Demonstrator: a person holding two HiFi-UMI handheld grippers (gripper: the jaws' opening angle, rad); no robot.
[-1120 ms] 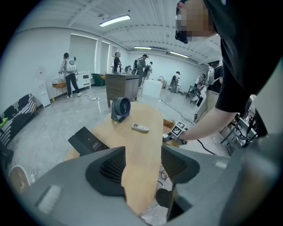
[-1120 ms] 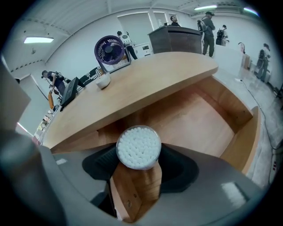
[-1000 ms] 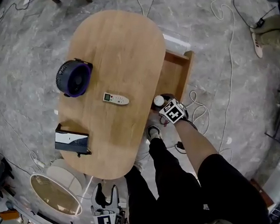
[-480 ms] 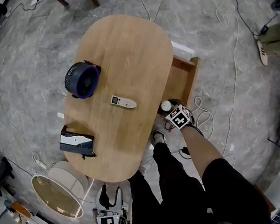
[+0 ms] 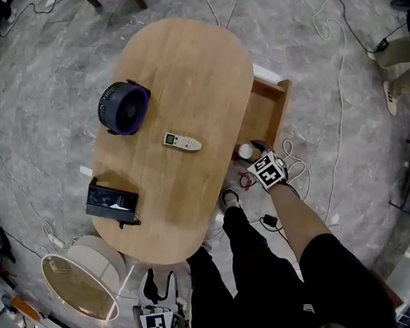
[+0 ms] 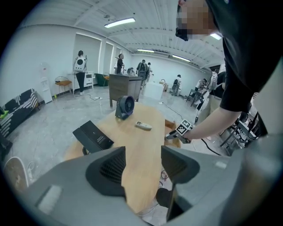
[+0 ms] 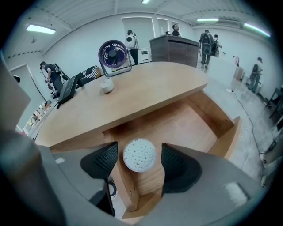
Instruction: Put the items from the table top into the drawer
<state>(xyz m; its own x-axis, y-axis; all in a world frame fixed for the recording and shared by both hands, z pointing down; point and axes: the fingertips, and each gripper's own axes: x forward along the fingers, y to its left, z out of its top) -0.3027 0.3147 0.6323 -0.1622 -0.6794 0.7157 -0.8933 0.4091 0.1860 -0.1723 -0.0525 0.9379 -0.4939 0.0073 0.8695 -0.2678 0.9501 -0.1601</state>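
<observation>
A round white tub of cotton swabs [image 7: 139, 155] rests at the near end of the open wooden drawer [image 7: 190, 123]. My right gripper [image 7: 138, 160] is open around the tub, with a small gap on each side. From the head view the tub [image 5: 245, 151] shows just beyond the right gripper [image 5: 254, 159], inside the drawer [image 5: 265, 113]. On the oval table [image 5: 179, 60] lie a purple fan [image 5: 124, 108], a white remote [image 5: 181, 141] and a black box [image 5: 111, 201]. My left gripper [image 6: 143, 165] is open and empty, held low by the table's near end [image 5: 151, 289].
A round white stand [image 5: 79, 282] sits on the floor at the table's near left. Cables [image 5: 338, 109] trail over the grey floor right of the drawer. The person's legs [image 5: 259, 263] stand against the table's near edge. Other people stand far off in the room.
The right gripper stays at the drawer's near end with the white tub between its jaws; the head view has shifted a little. The left gripper has not moved.
</observation>
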